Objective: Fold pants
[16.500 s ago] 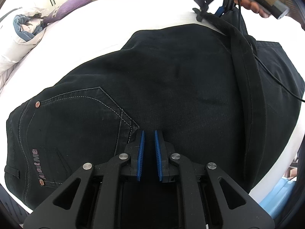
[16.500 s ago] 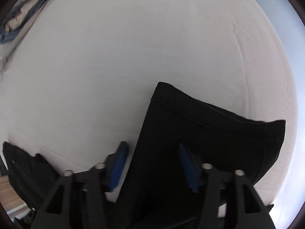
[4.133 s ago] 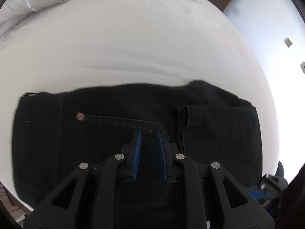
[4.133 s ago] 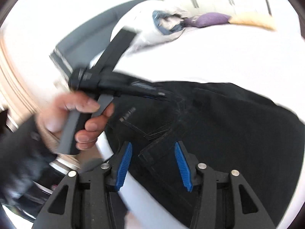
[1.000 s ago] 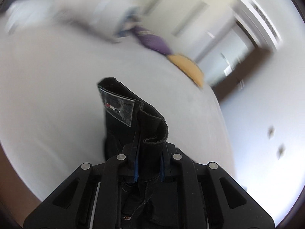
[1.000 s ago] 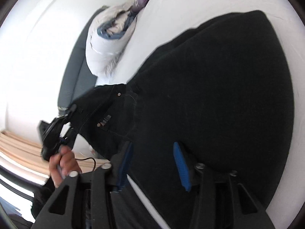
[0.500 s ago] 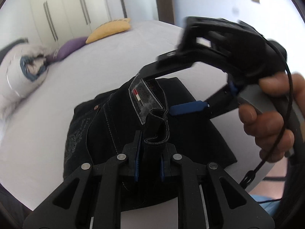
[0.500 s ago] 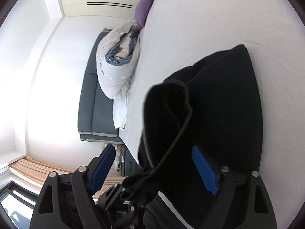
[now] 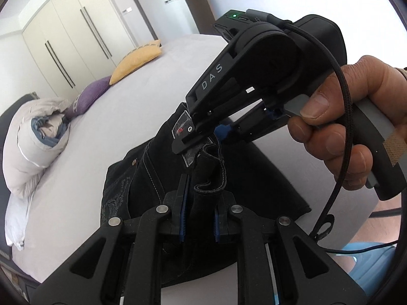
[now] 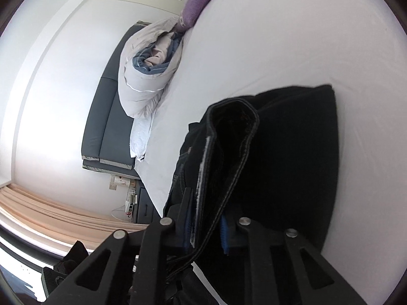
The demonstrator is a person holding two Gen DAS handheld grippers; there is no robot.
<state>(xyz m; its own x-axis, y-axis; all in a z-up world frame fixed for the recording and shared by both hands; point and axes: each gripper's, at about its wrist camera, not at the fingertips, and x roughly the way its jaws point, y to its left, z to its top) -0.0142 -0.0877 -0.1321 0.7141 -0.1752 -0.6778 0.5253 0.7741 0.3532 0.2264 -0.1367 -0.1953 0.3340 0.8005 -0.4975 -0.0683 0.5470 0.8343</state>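
Observation:
The black pants (image 9: 254, 178) lie folded near the edge of the white bed (image 9: 127, 114), with the waistband end lifted. My left gripper (image 9: 202, 190) is shut on a bunched fold of that waistband. My right gripper (image 9: 201, 139), held by a hand (image 9: 343, 127), reaches in from the right and bites the same waistband by its label, just above the left one. In the right wrist view the right gripper (image 10: 206, 211) has its jaws closing, with the doubled waistband of the pants (image 10: 292, 165) between the blue pads and pressed by them.
A rolled duvet (image 9: 33, 139), a purple pillow (image 9: 86, 96) and a yellow pillow (image 9: 137, 58) sit at the head of the bed. Wardrobe doors (image 9: 71, 33) stand behind. A dark headboard (image 10: 101, 117) and a curtain are on the window side.
The left gripper swung the lifted waistband across to the right gripper. The right gripper's jaws spread wide, then closed on the waistband.

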